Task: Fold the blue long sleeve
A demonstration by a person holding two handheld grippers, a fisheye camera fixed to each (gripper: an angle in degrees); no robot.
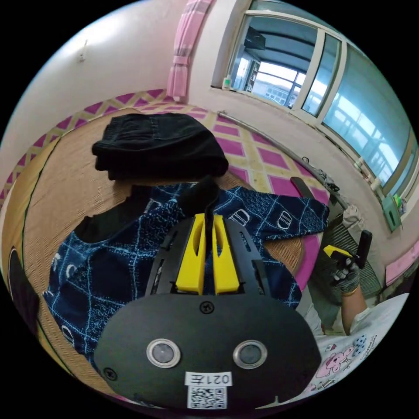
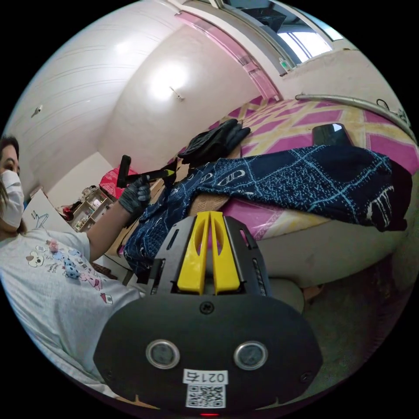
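Lying on woven mat, blue long sleeve; window beyond.

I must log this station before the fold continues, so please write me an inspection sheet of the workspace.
Surface: woven mat on a bed with a pink checked cover.
Job's things: blue long sleeve spread on the mat; one sleeve hangs over the bed edge.
Clutter: folded black garment behind the shirt; dark flat object on the cover.
Grippers: left hand-held gripper shut on a dark fold of the shirt; right hand-held gripper shut, holding nothing, off the bed.
Cables: a thin one along the pipe by the wall.
Surroundings: window, pink curtain, shelves.
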